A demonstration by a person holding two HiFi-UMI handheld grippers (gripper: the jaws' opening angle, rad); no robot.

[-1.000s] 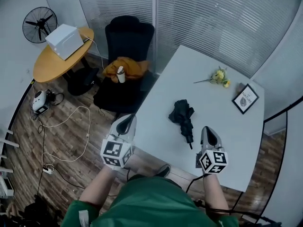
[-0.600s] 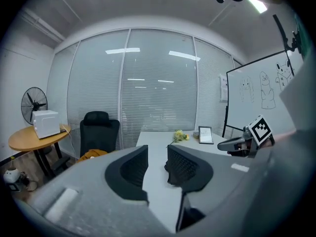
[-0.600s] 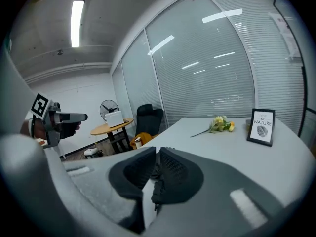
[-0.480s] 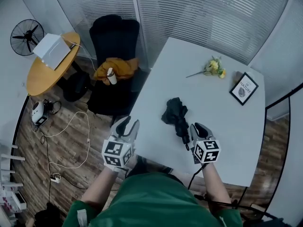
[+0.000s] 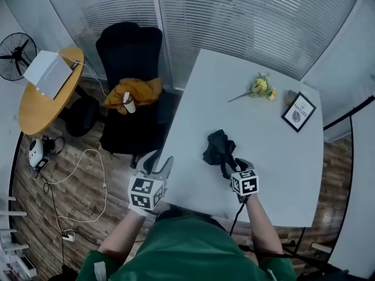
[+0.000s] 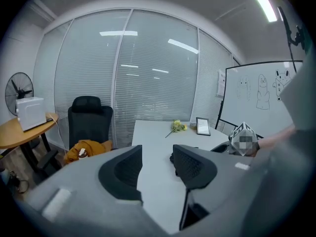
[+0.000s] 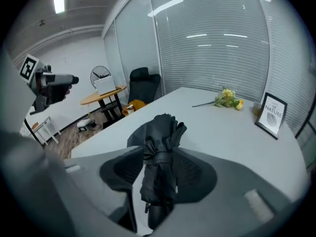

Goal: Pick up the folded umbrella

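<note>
Black folded umbrella (image 5: 219,150) flat on the white table (image 5: 266,136), on its near half, strapped round the middle. Bunched canopy end toward the window blinds, handle end toward the person. Lies lengthwise between the jaws of the right gripper (image 5: 233,167), jaws just opened and standing apart on either side of the handle end.

From the right gripper view, runs straight down the middle of the right gripper (image 7: 159,177): umbrella (image 7: 160,147) resting on the table (image 7: 222,127), a sliver of white surface showing between the left-hand pad and the fabric, the other pad partly covered by the bundle. No squeeze on the fabric; not lifted.

Left gripper (image 5: 159,159) off the table's near left corner, well apart from the umbrella. Jaws likewise just opened, wide, with nothing between them, only bare table (image 6: 158,135) beyond.

Farther back on the table, yellow flowers (image 5: 262,87) and a small framed picture (image 5: 300,111), well clear of the umbrella. Beside the table's left edge, a black office chair (image 5: 130,45) with an orange cloth (image 5: 136,91) on the seat.
</note>
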